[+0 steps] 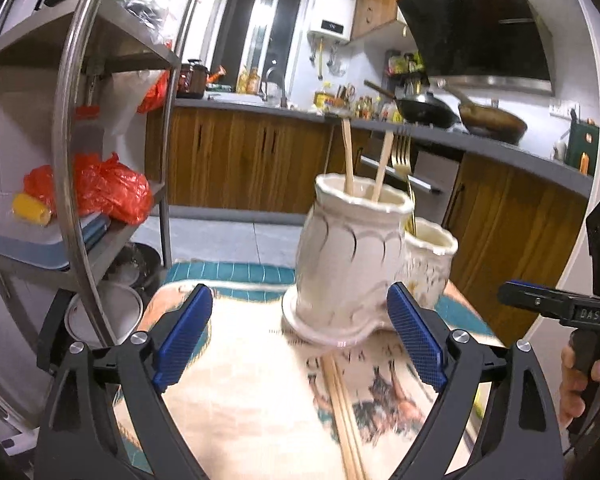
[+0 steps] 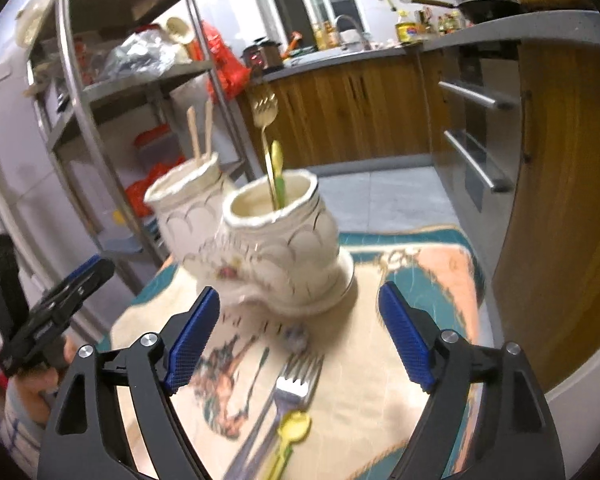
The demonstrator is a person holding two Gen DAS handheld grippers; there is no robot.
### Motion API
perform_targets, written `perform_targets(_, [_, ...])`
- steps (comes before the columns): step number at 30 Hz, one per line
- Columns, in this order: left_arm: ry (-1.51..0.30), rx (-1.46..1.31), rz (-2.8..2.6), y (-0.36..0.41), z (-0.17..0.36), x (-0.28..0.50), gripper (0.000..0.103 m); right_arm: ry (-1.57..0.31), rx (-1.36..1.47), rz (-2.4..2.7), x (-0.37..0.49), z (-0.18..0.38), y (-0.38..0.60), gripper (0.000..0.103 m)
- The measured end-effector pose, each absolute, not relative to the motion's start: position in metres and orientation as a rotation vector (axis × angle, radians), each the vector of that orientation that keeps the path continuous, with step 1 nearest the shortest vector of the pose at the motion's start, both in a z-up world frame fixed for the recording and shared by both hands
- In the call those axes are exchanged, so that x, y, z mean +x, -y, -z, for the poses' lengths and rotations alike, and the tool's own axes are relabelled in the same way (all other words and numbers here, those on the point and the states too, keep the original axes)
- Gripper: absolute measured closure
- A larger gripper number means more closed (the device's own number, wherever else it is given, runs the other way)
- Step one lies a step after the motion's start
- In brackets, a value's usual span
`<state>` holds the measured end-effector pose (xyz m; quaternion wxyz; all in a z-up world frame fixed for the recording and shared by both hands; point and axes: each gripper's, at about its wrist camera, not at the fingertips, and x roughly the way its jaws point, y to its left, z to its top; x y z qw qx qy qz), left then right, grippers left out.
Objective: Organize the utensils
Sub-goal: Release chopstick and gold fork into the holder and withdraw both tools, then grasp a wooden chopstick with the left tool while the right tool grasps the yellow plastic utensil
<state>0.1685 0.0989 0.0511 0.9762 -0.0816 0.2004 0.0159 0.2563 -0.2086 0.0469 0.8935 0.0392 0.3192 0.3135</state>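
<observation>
Utensils: both tools, left (image 1: 300,336) & right (image 2: 300,336), released, empty; grab fork (image 2: 288,384) mid-handle, lift straight, drop into near jar (image 2: 280,240).

Left gripper (image 1: 300,336) jaws spread wide, right gripper (image 2: 300,332) likewise, both seemingly tilted downward, empty

The right gripper (image 2: 300,336), with black arms and blue pads, stands wide — nothing between its jaws. Ahead on the patterned cloth (image 2: 380,380) stands a cream ceramic double-jar holder (image 2: 276,248), a gold fork (image 2: 265,120) upright in the nearer jar. Just below the gripper lie silver forks (image 2: 296,380) and a yellow-green plastic spoon (image 2: 294,428).
</observation>
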Motion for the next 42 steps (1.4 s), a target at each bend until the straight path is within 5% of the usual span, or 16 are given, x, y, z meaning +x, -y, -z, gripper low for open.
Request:
perform_targets(5, [-0.48, -0.116, 0.017, -0.088, -0.037, 0.171, 0.019, -0.718, 0.013, -0.667, 0.247, -0.03, 0.205, 0.021])
perform_targets(8, [-0.514, -0.092, 0.032, -0.082, -0.031, 0.172, 0.031, -0.734, -0.009, -0.668, 0.241, -0.023, 0.206, 0.021])
perform_targets(12, [-0.575, -0.096, 0.038, -0.084, -0.022, 0.176, 0.048, -0.769, -0.041, -0.667, 0.235, -0.014, 0.206, 0.045])
perform_targets(17, [-0.637, -0.115, 0.058, -0.089, -0.012, 0.175, 0.057, -0.812, -0.09, -0.676, 0.224, -0.002, 0.208, 0.049])
perform_targets(42, [-0.812, -0.034, 0.07, -0.07, 0.016, 0.187, 0.063, -0.877, -0.194, -0.739, 0.195, 0.021, 0.203, 0.072])
